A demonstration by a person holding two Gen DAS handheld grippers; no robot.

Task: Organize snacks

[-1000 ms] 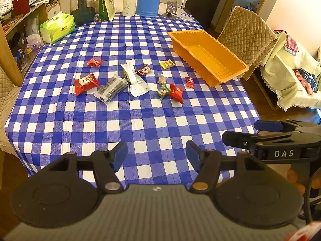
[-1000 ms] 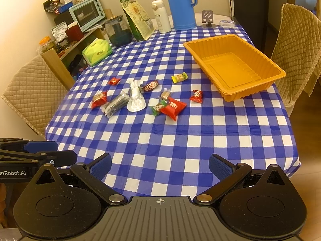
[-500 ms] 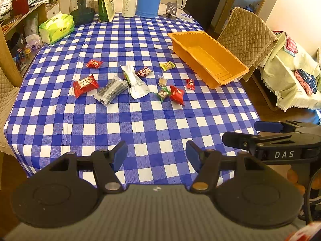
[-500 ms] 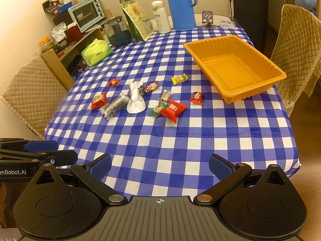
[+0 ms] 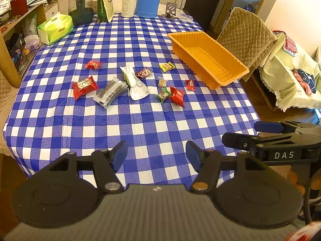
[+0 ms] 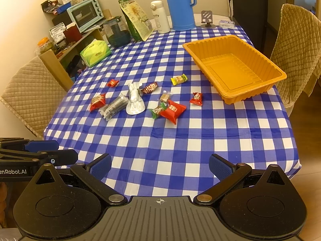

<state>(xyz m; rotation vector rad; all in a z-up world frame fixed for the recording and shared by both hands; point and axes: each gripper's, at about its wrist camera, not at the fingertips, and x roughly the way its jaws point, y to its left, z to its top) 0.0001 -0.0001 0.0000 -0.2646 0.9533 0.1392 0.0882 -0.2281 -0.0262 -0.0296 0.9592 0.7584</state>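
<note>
A: Gripper status?

B: Left gripper (image 5: 156, 153) was spread apart, nothing between the pads, hovering over the near edge of the checked tablecloth (image 5: 140, 124). Right gripper (image 6: 159, 165) was the same: jaws wide, empty, over the near edge too. Each showed up side-on in the other's view.

A: Snacks?

B: All loose on the cloth, mid-table, well apart from both grippers. Left to right in the left wrist view: small red candy (image 5: 93, 64), bigger red packet (image 5: 84, 84), clear pack with dark contents (image 5: 111, 93), silver pouch (image 5: 134, 83), dark red wrapped candy (image 5: 143, 72), yellow-green candy (image 5: 167, 66), clear-wrapped tan sweet (image 5: 163, 83), green-ended candy (image 5: 164, 95) touching a red pillow packet (image 5: 177, 96), then a small red candy (image 5: 190, 85) nearest the tray.

A: Tray?

B: Orange tray (image 6: 236, 92) sat on the right side of the table, nothing inside it. Snacks were all to its left, none touching it.

A: Back of table?

B: Blue jug (image 6: 179, 6), white bottle (image 6: 159, 18), green bag (image 6: 136, 20), dark jar (image 6: 116, 32), tissue pack (image 6: 95, 53).
</note>
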